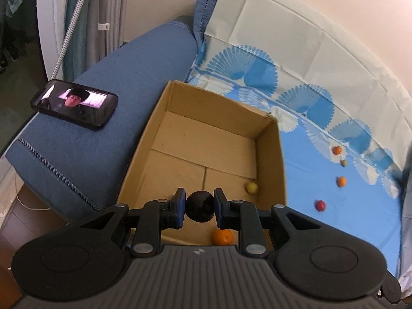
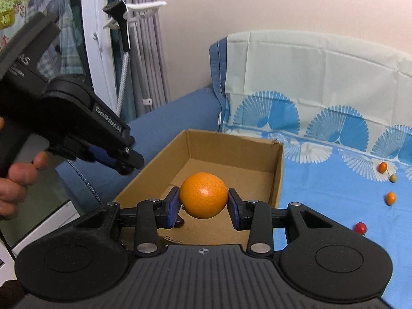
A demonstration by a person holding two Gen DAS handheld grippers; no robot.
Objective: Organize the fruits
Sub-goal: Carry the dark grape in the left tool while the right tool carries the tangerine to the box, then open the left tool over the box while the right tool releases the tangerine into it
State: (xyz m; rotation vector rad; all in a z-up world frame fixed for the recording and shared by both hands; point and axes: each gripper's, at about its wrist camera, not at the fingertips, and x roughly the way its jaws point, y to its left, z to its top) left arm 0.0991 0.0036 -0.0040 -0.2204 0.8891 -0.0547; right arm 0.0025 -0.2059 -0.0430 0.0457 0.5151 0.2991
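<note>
My left gripper (image 1: 198, 207) is shut on a dark round fruit (image 1: 200, 206) and holds it above the near end of an open cardboard box (image 1: 159, 118). Inside the box lie a yellow-green fruit (image 1: 251, 187) and an orange (image 1: 222, 237). My right gripper (image 2: 203, 203) is shut on a large orange (image 2: 203, 195) above the same box (image 2: 276, 177). The left gripper (image 2: 123, 166) shows in the right wrist view, at the box's left rim. On the blue cloth to the right lie small fruits: orange ones (image 1: 336, 150) (image 1: 341, 181), a greenish one (image 1: 343, 163) and a red one (image 1: 320, 205).
A phone (image 1: 74, 104) with a lit screen lies on the blue sofa arm (image 1: 103, 82) left of the box. The patterned blue cloth (image 2: 322, 206) covers the seat and back. Curtains and a white frame stand to the far left.
</note>
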